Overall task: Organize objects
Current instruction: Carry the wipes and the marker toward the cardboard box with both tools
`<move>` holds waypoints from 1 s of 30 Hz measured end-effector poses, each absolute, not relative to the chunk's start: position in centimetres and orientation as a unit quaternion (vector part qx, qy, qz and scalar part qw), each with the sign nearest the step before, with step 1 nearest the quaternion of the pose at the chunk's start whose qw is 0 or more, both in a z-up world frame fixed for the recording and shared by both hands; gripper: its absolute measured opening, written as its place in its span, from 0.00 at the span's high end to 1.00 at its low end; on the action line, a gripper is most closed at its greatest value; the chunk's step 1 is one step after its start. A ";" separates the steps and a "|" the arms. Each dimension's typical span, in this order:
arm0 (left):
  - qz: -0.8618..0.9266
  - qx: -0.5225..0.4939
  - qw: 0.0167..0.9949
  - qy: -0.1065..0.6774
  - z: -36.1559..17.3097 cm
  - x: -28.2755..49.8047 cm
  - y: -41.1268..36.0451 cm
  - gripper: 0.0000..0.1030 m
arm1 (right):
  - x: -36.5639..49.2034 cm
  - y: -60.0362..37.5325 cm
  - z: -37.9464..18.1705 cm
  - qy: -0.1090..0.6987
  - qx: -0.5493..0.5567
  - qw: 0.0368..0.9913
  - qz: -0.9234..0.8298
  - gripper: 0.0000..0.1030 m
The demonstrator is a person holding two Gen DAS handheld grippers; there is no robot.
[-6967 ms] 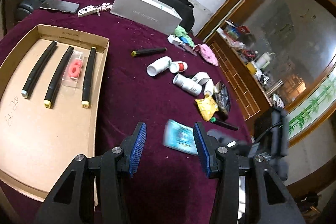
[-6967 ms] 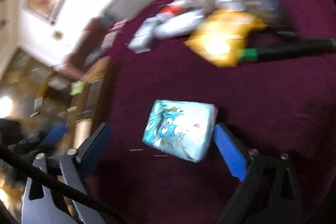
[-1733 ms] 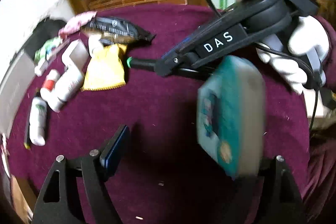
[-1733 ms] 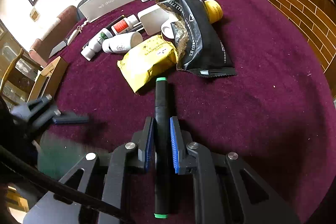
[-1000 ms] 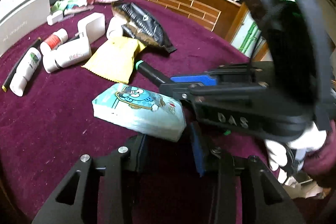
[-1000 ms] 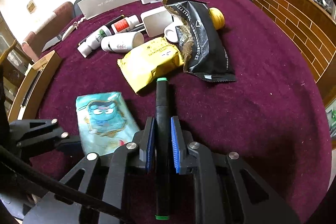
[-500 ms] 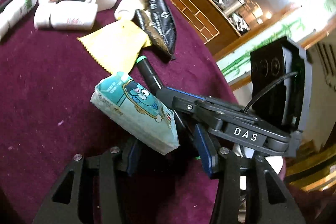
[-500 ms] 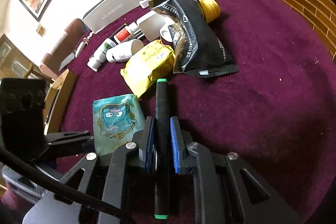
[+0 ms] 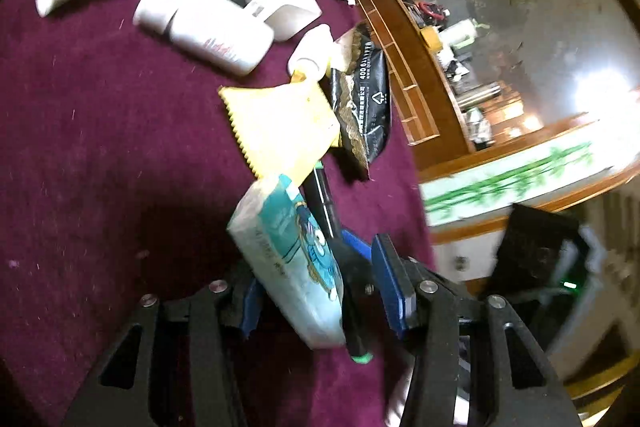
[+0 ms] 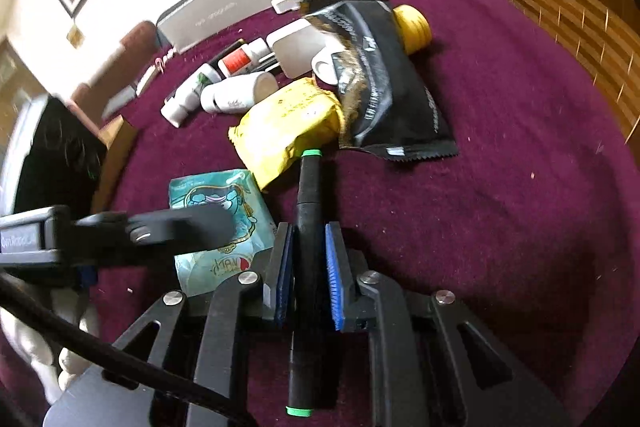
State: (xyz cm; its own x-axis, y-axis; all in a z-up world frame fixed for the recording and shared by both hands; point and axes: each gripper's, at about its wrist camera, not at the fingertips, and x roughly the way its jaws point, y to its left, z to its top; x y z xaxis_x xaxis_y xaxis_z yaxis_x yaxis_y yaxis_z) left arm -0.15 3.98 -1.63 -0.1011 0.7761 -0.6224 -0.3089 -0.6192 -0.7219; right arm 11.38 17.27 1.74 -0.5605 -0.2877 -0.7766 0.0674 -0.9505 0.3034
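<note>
My right gripper [image 10: 308,277] is clamped on the black marker [image 10: 308,211], blue pads squeezing its barrel at about mid-length. The marker's long axis runs along the fingers, one green end pointing far toward the yellow packet [image 10: 288,123], the other green end near me, under the gripper body. My left gripper [image 9: 320,291] is part-way apart, jaws neither wide nor narrow; the tissue pack [image 9: 292,259] with the cartoon print stands tilted between the pads, leaning toward the right pad. I can't tell if both pads press it. In the left wrist view the pack's long axis runs from near-right to far-left, top corner touching the yellow packet's near edge, the marker just right of it. In the right wrist view the pack lies just left of the marker, partly under my left gripper's finger. Farther out on the maroon tablecloth [image 10: 500,187]: black pouch [image 10: 380,83] right of the yellow packet, overlapping it; white bottles [image 10: 224,87] far left; a yellow-lidded jar [image 10: 412,23] beyond the pouch
</note>
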 end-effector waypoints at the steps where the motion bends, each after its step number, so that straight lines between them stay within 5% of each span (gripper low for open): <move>1: 0.725 -0.547 0.368 -0.200 -1.4 0.1 4.5 0.58 | 11.4 17.0 1.8 -0.111 0.457 0.096 -0.877 0.84; 2: 0.732 -0.545 0.362 -0.191 -1.2 0.2 4.8 0.58 | 11.4 16.7 1.8 -0.101 0.455 0.091 -0.880 0.83; 6: 0.736 -0.536 0.369 -0.187 -1.4 0.6 4.4 0.90 | 11.5 15.0 1.9 -0.031 0.457 0.071 -0.886 0.83; 9: 0.740 -0.525 0.366 -0.207 -1.3 0.9 2.2 0.91 | 11.3 14.7 1.9 -0.006 0.459 0.061 -0.886 0.87; 20: 0.821 -0.393 0.322 -0.261 5.9 4.8 -14.1 0.90 | 13.8 13.1 7.5 -0.116 0.415 0.177 -0.885 0.88; 30: 0.891 -0.376 0.146 -0.210 8.7 4.6 -31.5 0.90 | 11.3 -0.3 12.4 -0.106 0.392 0.327 -0.853 0.87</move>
State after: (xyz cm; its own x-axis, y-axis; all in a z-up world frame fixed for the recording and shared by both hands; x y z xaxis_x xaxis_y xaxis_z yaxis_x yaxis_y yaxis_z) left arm 4.63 -31.50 8.69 -0.6746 0.4177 -0.6086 -0.1019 -0.8693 -0.4836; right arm 11.26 -0.25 12.41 -0.4791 -0.6414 -0.5992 0.4756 -0.7634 0.4370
